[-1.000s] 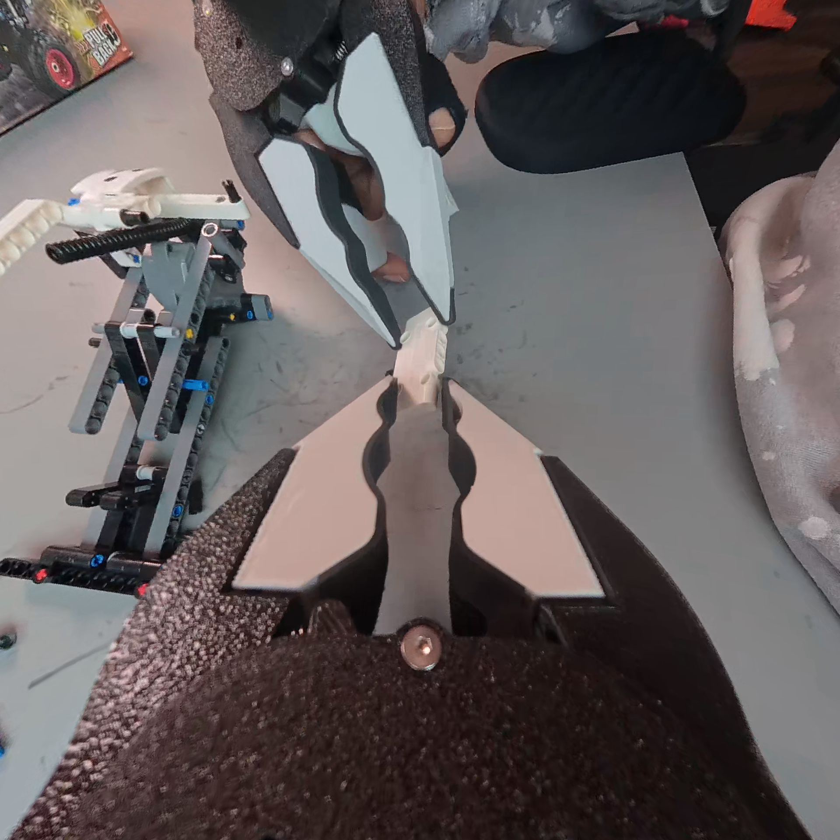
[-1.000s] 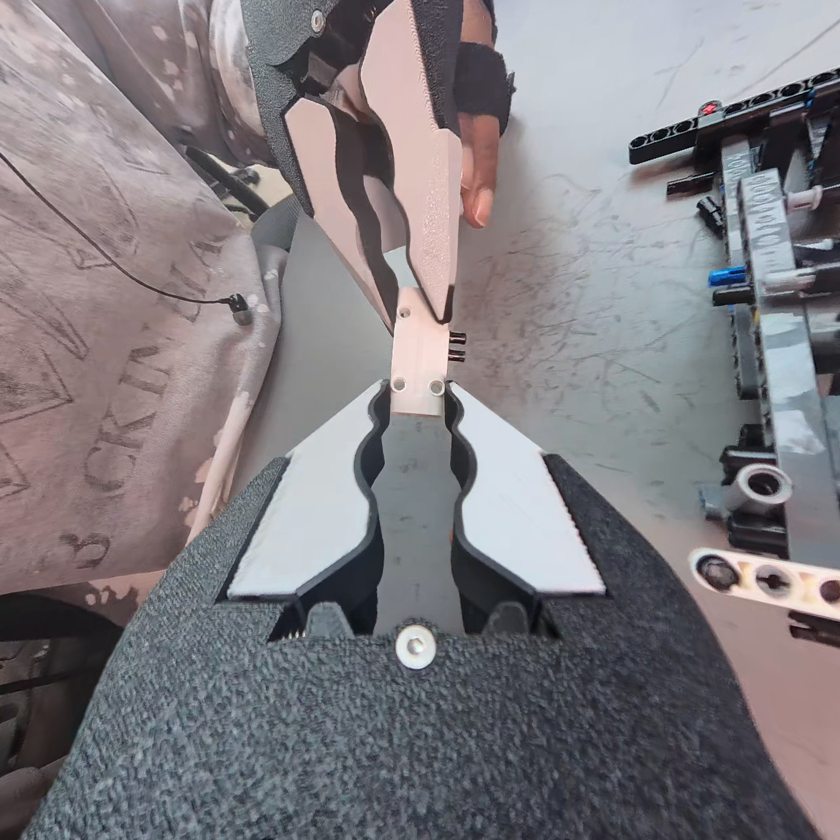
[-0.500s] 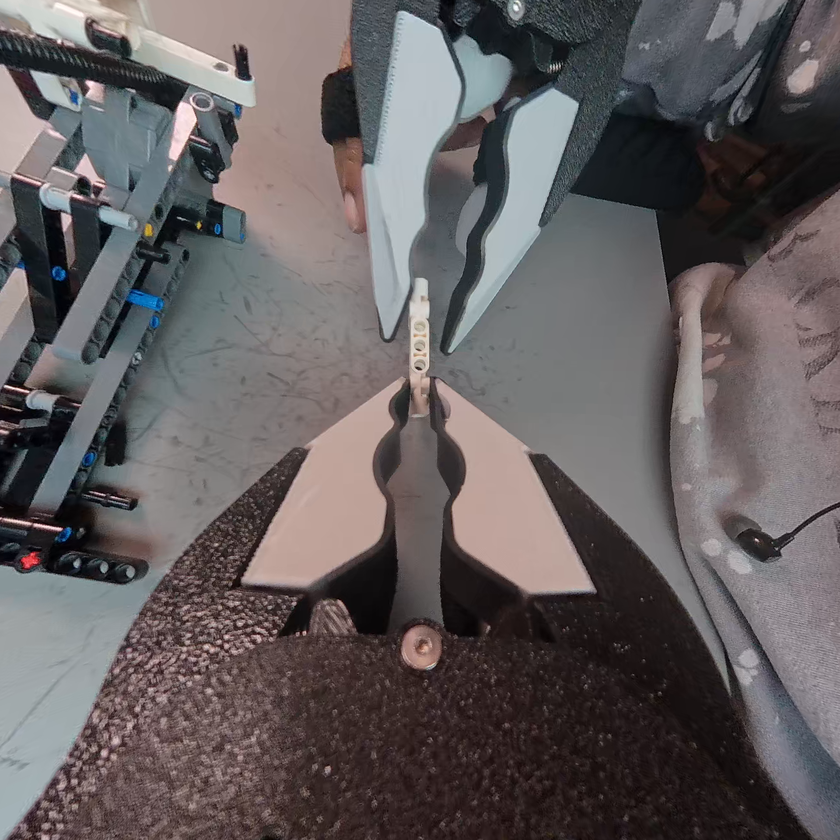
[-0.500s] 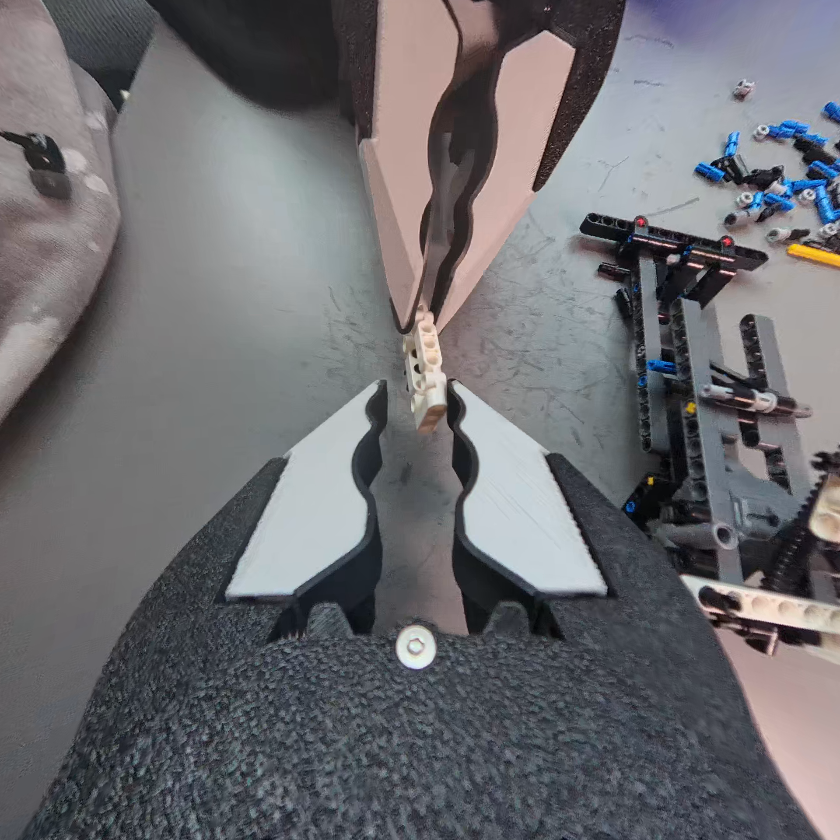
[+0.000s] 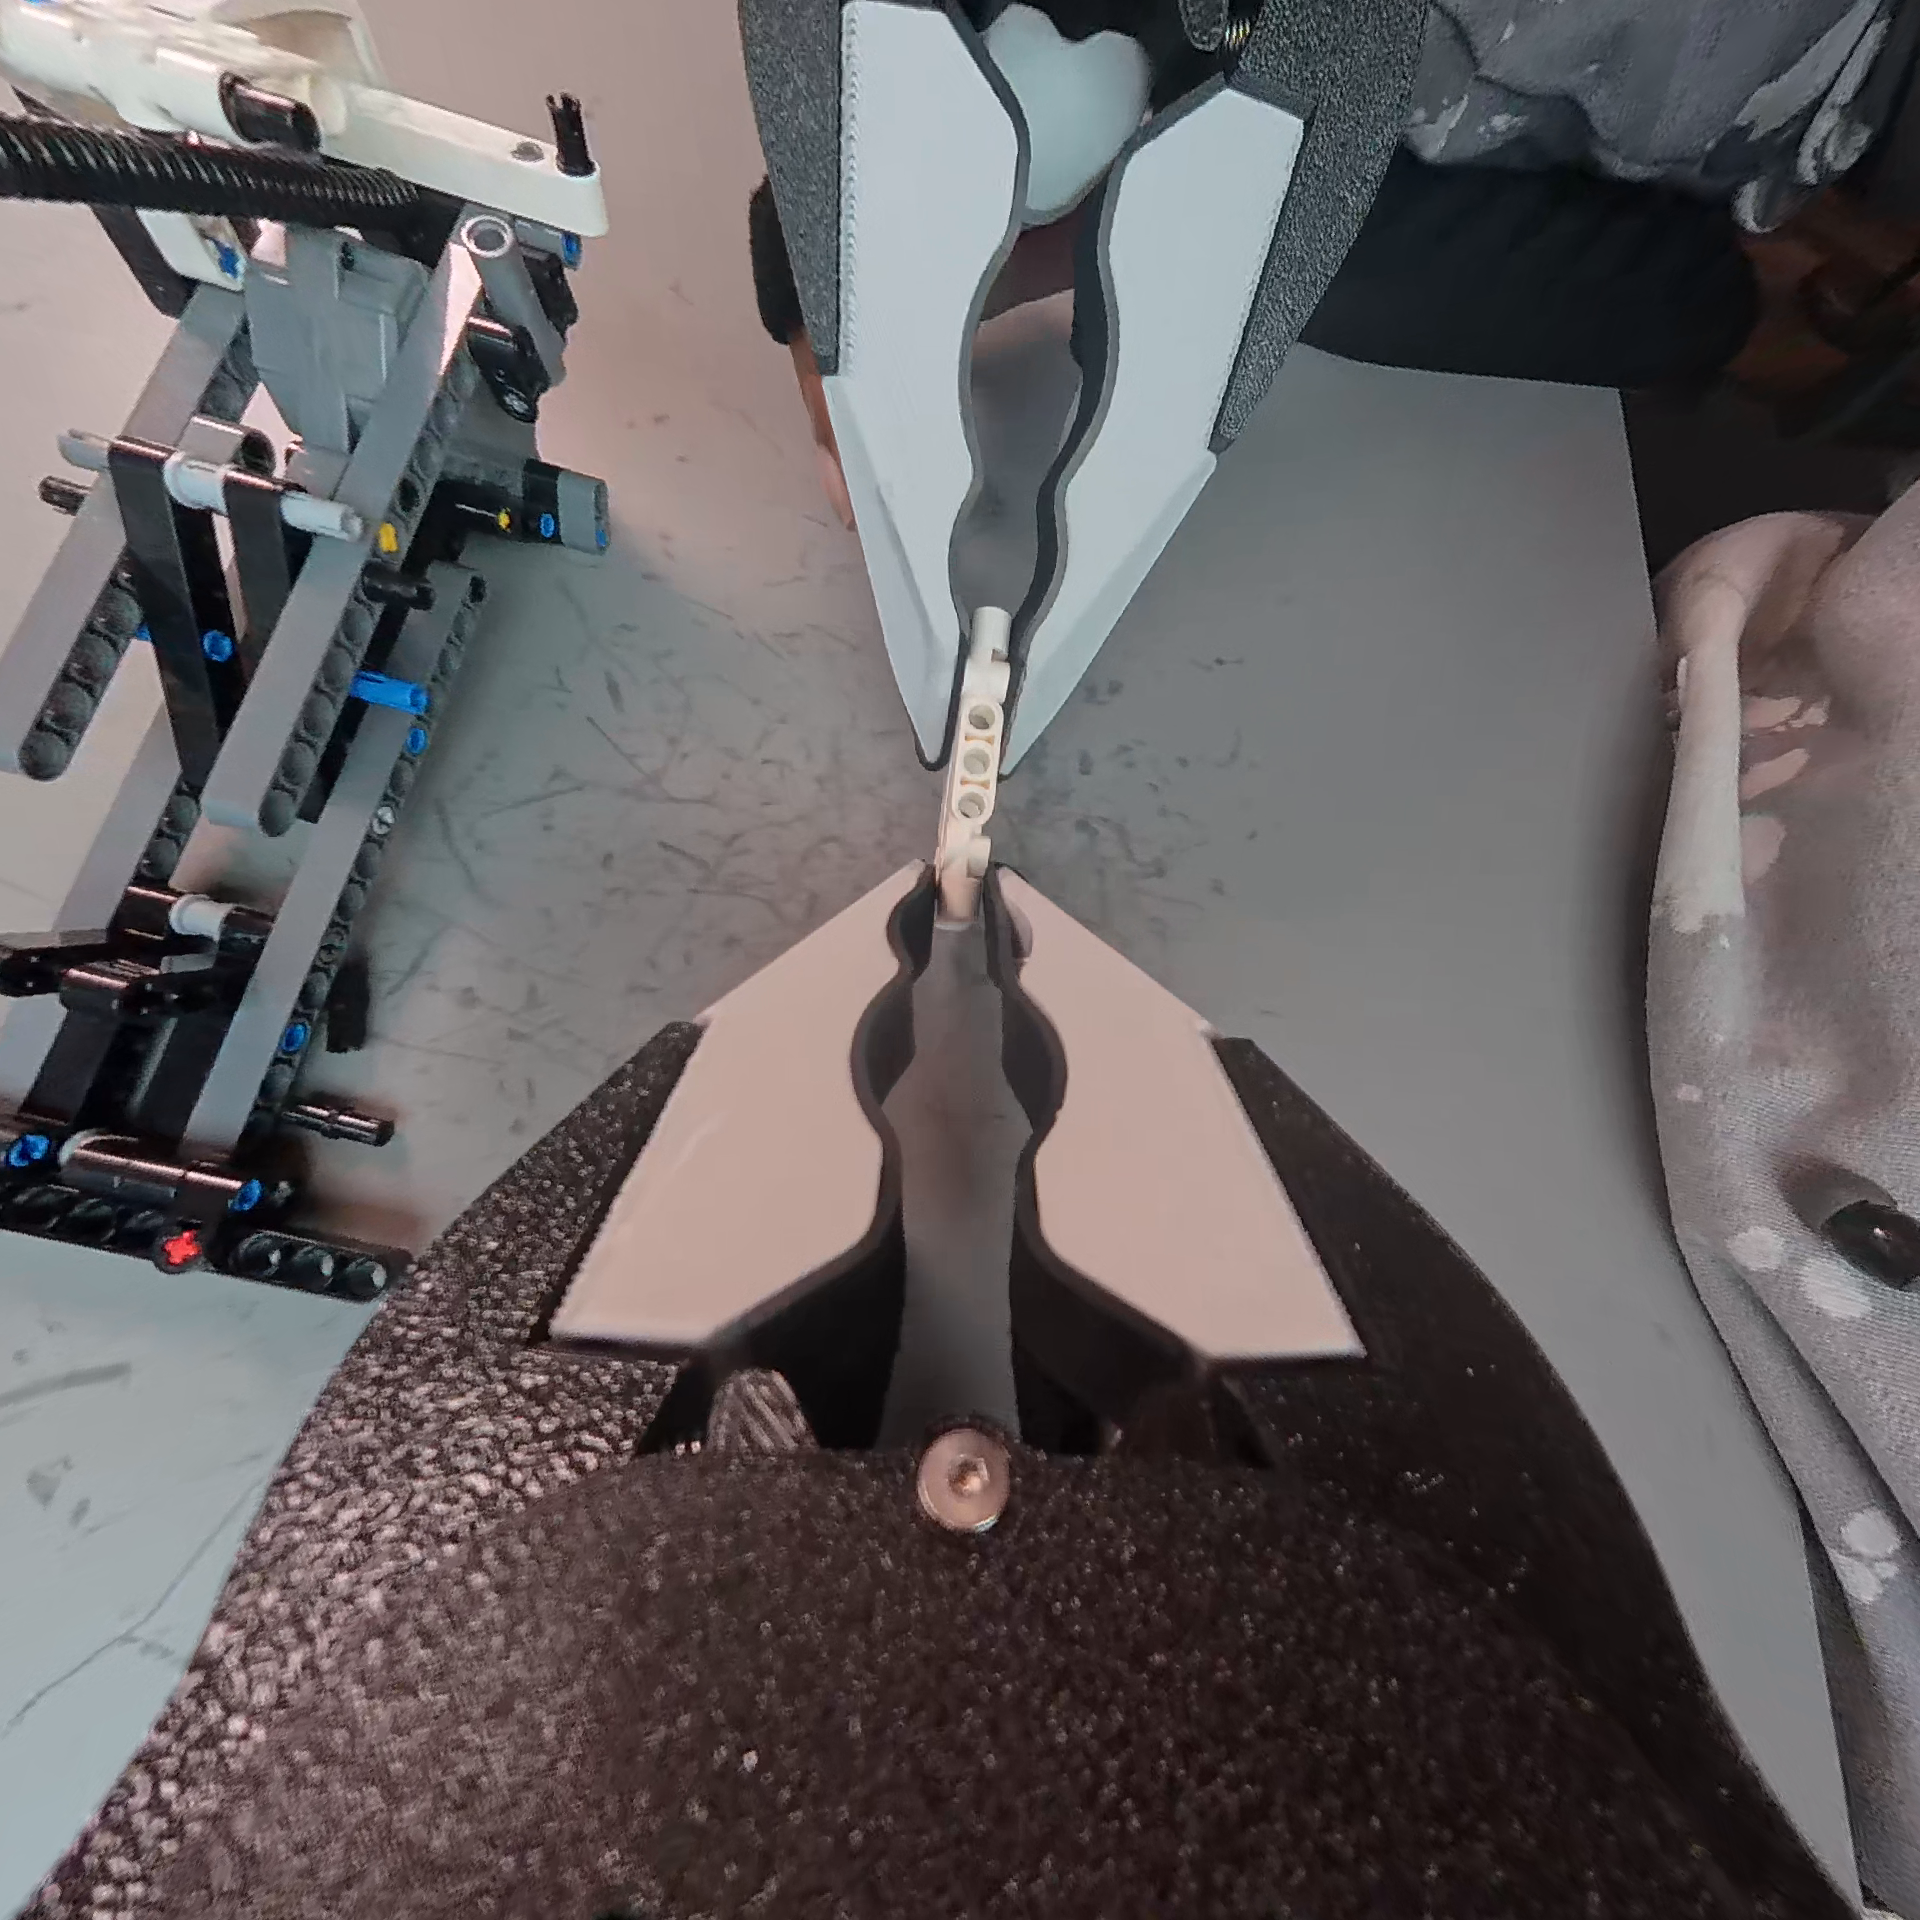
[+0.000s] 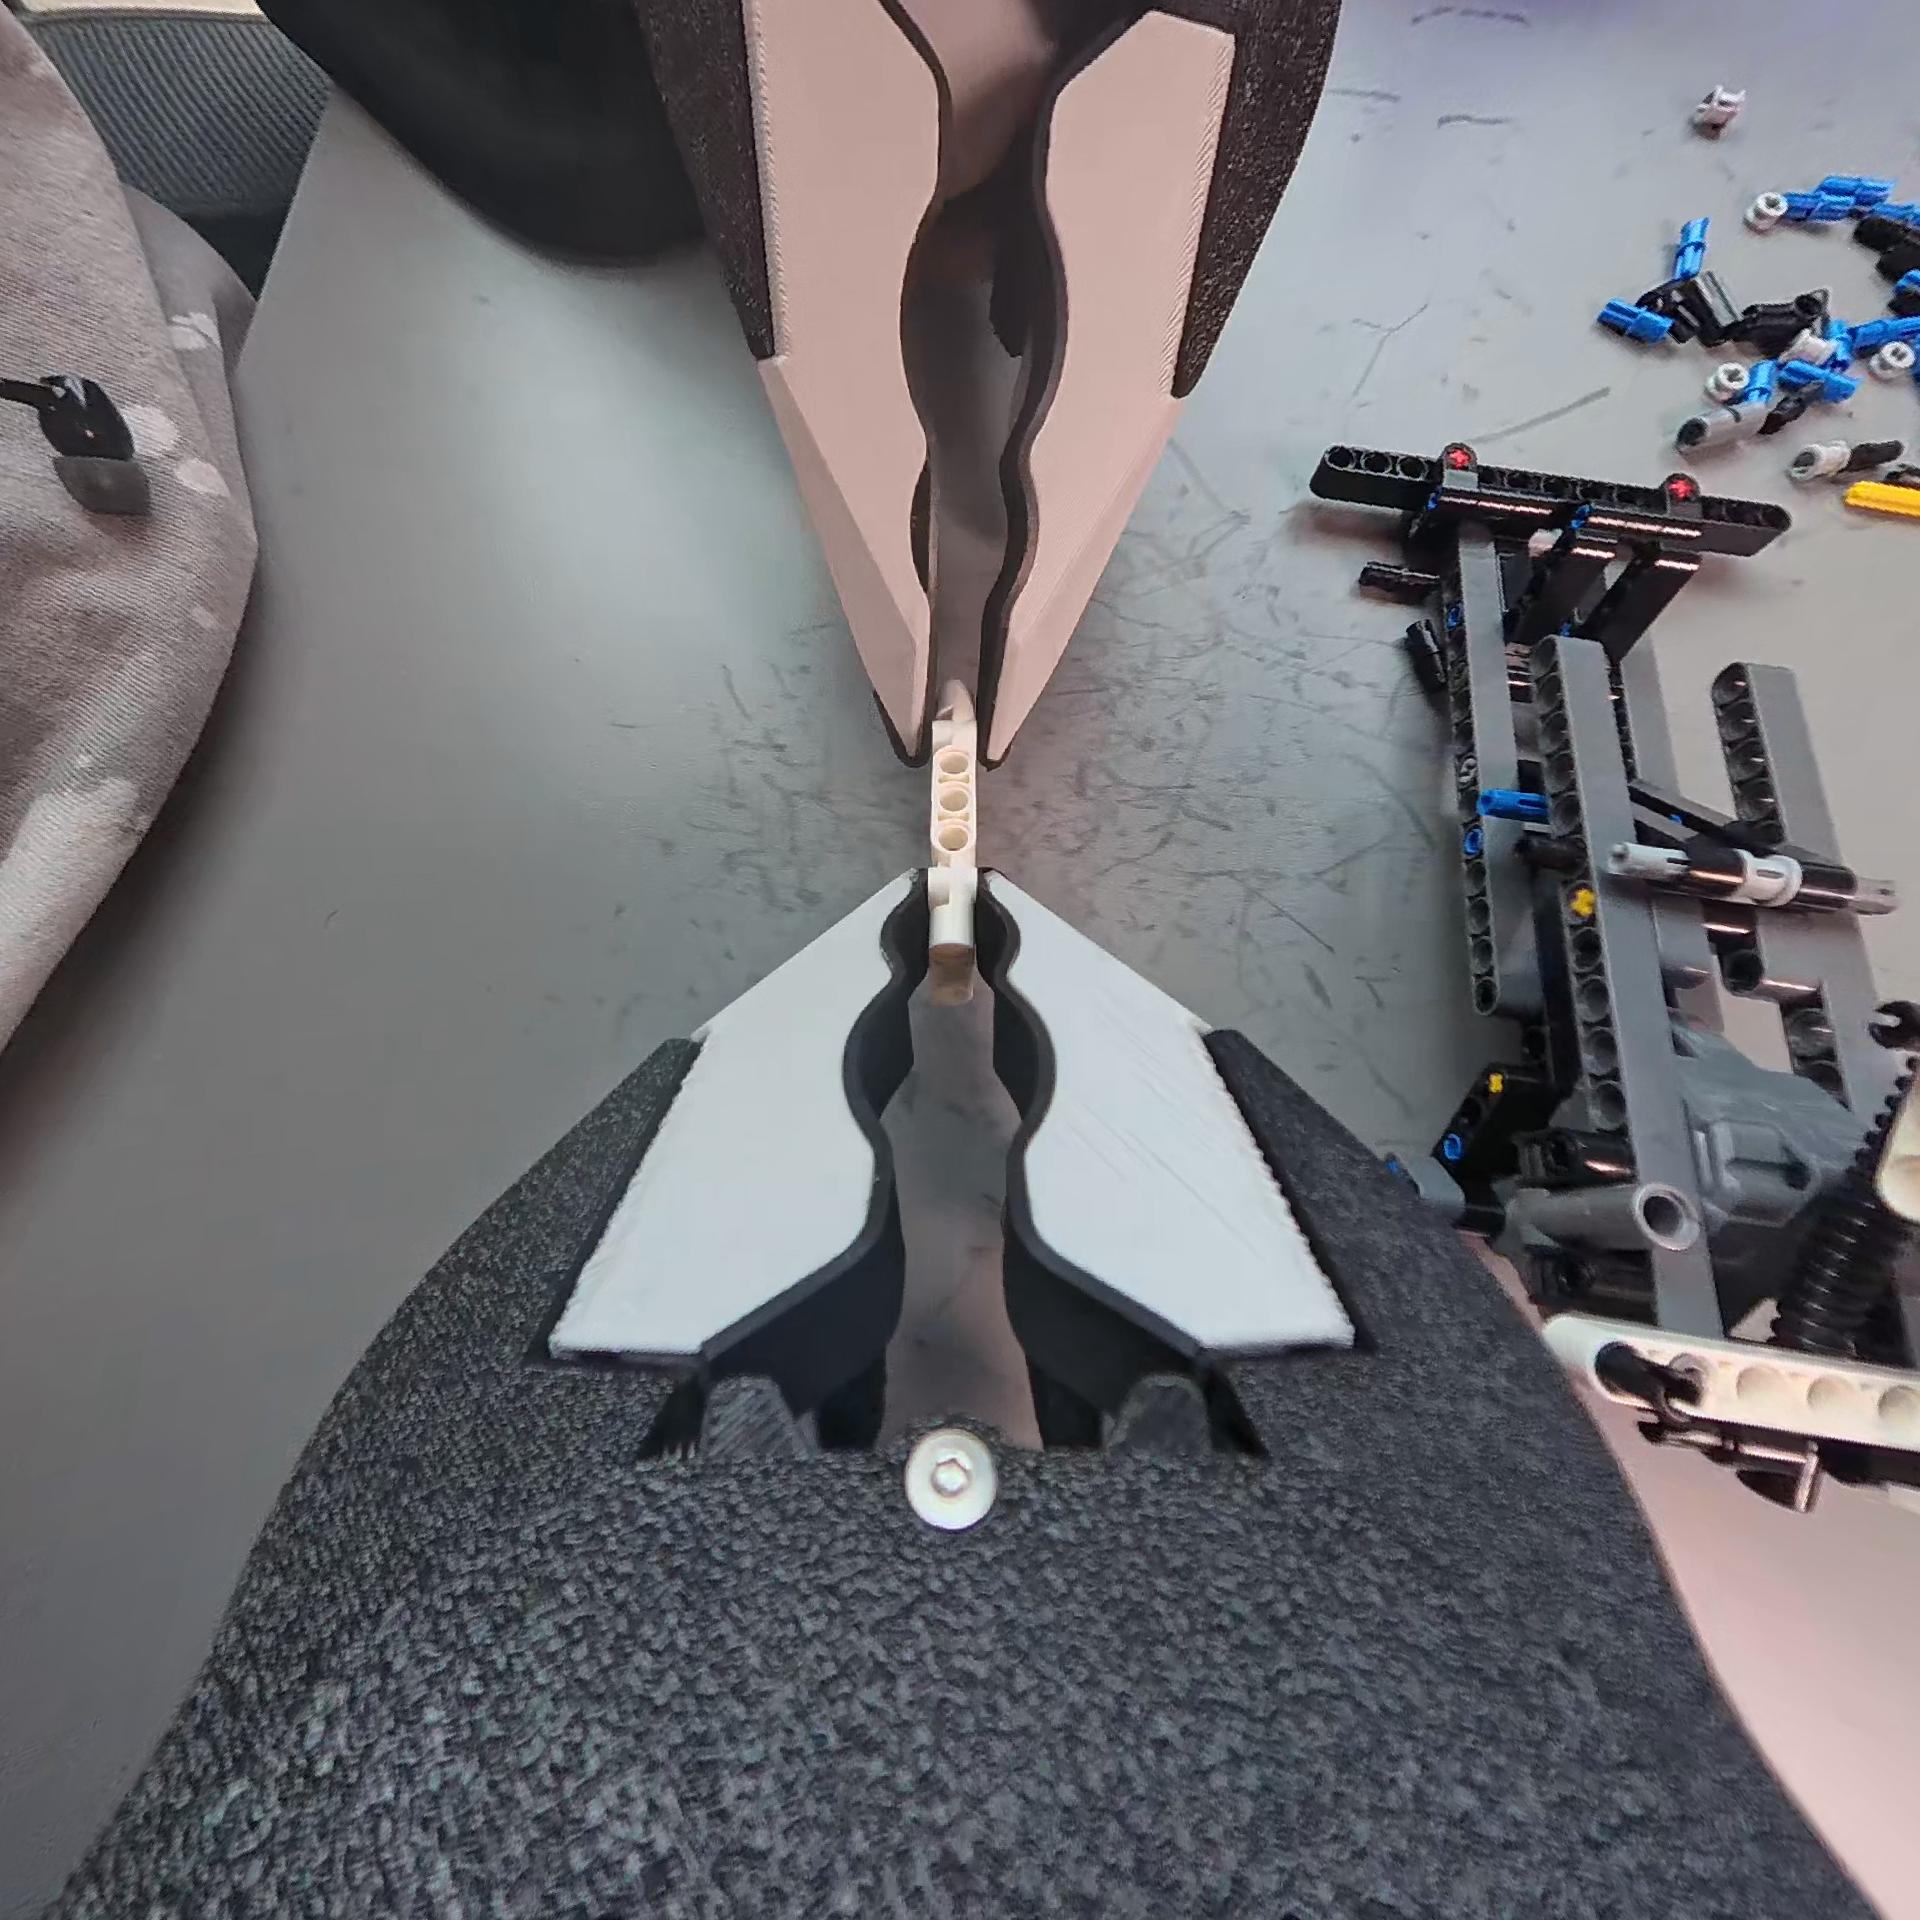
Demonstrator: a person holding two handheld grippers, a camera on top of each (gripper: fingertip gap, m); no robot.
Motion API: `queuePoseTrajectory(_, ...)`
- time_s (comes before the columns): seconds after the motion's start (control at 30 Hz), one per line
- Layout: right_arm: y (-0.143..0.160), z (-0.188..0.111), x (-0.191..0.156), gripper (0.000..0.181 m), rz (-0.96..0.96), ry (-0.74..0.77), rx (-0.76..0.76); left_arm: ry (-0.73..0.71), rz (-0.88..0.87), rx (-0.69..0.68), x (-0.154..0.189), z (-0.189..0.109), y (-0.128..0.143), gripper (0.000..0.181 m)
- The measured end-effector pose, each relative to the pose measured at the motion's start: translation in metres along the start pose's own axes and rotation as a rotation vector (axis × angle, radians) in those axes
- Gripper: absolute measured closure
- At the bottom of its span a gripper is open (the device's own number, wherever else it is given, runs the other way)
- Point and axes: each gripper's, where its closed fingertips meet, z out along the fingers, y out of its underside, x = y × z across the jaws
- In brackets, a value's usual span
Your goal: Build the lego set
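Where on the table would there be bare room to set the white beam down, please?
Bare table lies between the grippers and the person's grey sleeve. The other side is crowded: the grey-black chassis and, beyond it, loose blue and black pins.

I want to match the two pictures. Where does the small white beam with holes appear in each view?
Left wrist view: the white beam is just above centre, held between the left gripper below and the right gripper above.
Right wrist view: the beam is again just above centre, between both grippers' tips.
Shared landmark: the grey and black model.
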Motion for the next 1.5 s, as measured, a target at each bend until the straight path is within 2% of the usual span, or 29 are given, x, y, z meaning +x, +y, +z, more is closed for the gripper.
queuePoseTrajectory(0.2,0.011,0.0,0.004,0.172,-0.012,0.018,-0.054,-0.023,0.016,0.024,-0.002,-0.001,-0.005,0.174)
queuePoseTrajectory(0.33,0.006,-0.004,0.004,0.16,-0.033,0.032,-0.037,-0.028,0.022,0.026,-0.003,-0.001,-0.005,0.174)
queuePoseTrajectory(0.4,0.001,-0.007,0.003,0.161,-0.031,0.035,-0.009,-0.029,0.026,0.029,-0.003,-0.001,-0.006,0.174)
queuePoseTrajectory(0.5,0.005,-0.006,0.005,0.174,-0.064,0.052,-0.043,-0.027,0.029,0.024,-0.002,0.0,-0.005,0.173)
queuePoseTrajectory(0.97,0.008,-0.002,0.002,0.174,-0.099,0.07,-0.059,-0.043,0.058,0.005,-0.001,0.002,-0.003,0.171)
queuePoseTrajectory(1.1,0.0,-0.009,0.003,0.166,-0.07,0.064,-0.005,-0.046,0.065,0.004,-0.001,0.001,-0.002,0.174)
queuePoseTrajectory(1.17,-0.011,-0.019,0.016,0.163,-0.029,0.102,0.056,-0.055,0.064,0.006,-0.004,0.0,-0.003,0.173)
queuePoseTrajectory(1.23,-0.012,-0.029,0.041,0.163,0.006,0.212,0.056,-0.058,0.062,0.007,-0.006,-0.002,-0.002,0.174)
queuePoseTrajectory(1.37,-0.024,-0.043,0.07,0.17,-0.096,0.406,0.047,-0.078,0.074,-0.006,-0.01,-0.006,0.001,0.174)
queuePoseTrajectory(1.43,-0.039,-0.054,0.075,0.167,-0.118,0.443,0.07,-0.081,0.073,-0.006,-0.012,-0.008,0.002,0.174)
queuePoseTrajectory(1.5,-0.042,-0.07,0.09,0.158,-0.166,0.537,0.02,-0.088,0.072,-0.01,-0.014,-0.01,0.003,0.174)
